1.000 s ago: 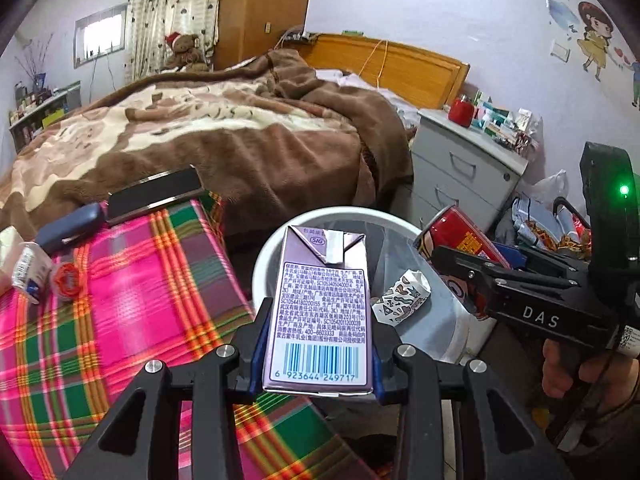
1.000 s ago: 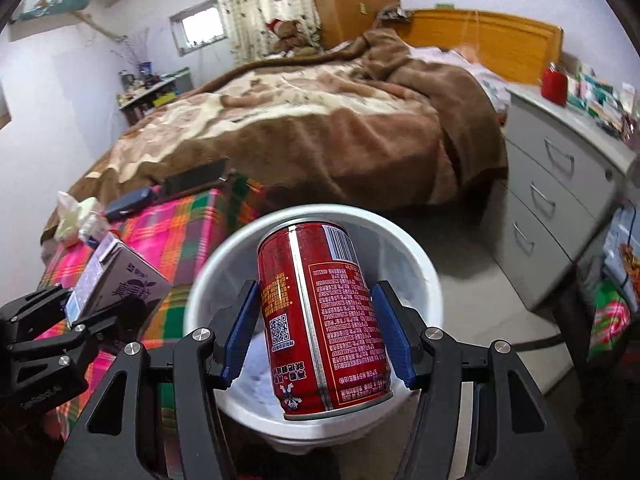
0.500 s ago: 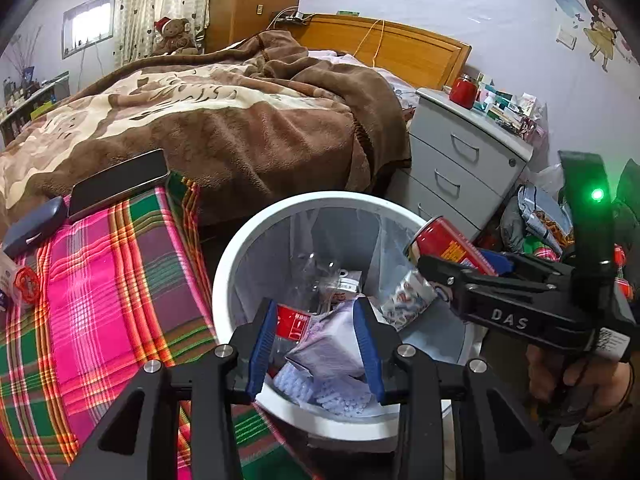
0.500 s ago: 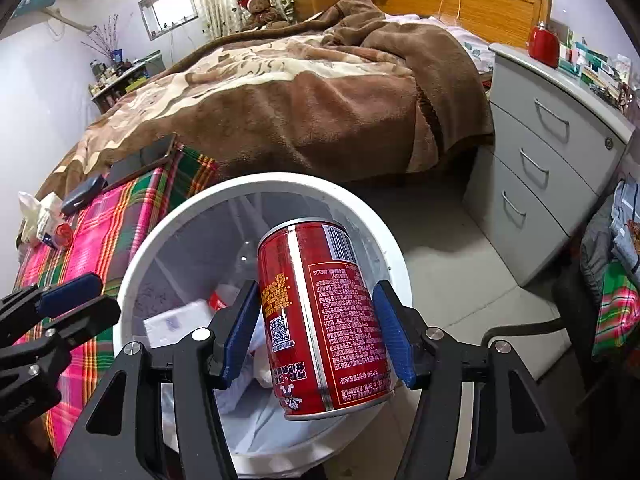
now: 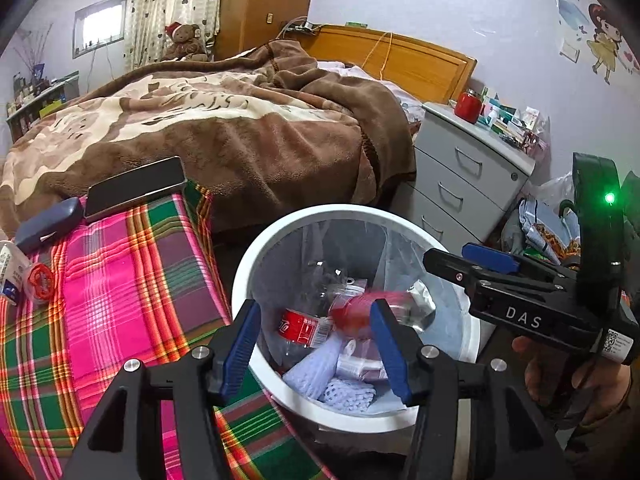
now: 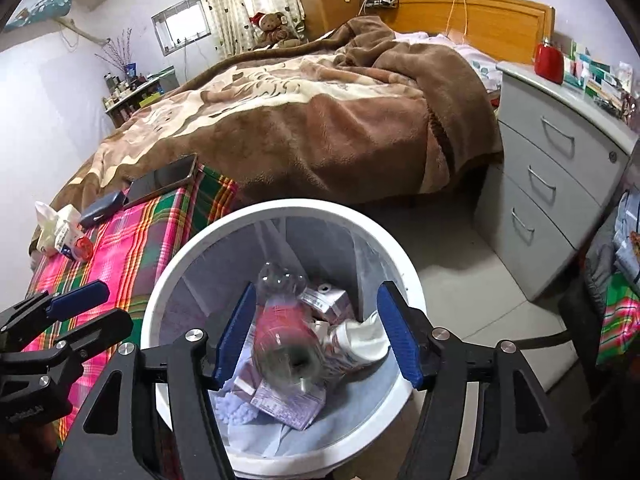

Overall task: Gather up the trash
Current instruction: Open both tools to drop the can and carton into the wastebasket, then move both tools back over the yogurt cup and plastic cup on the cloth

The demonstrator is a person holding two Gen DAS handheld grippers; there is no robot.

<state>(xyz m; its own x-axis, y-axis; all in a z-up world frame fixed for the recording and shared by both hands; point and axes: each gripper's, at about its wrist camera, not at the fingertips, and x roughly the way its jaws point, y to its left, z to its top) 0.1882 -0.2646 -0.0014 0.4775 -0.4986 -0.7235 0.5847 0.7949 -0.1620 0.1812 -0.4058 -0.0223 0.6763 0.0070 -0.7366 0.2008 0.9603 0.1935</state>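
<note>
A white trash bin (image 5: 256,264) (image 6: 180,264) lined with a clear bag stands beside a plaid table. My left gripper (image 5: 314,346) is open and empty above the bin's near rim. My right gripper (image 6: 318,338) is open above the bin, and also shows in the left wrist view (image 5: 472,258). The red can (image 6: 284,336) (image 5: 360,308) is blurred, falling inside the bin between my right fingers. The purple carton (image 6: 288,402) lies in the bin with a cola bottle (image 5: 300,326) and white foam netting (image 5: 320,376).
The plaid table (image 5: 120,300) holds a phone (image 5: 136,188), a dark case (image 5: 48,224) and a small bottle with a red cap (image 5: 24,280). A bed with a brown blanket (image 5: 240,128) lies behind. A grey drawer unit (image 6: 560,184) stands at the right.
My left gripper let the purple carton drop into the bin and opened. My right gripper then opened and released the red can, which now falls into the bin.
</note>
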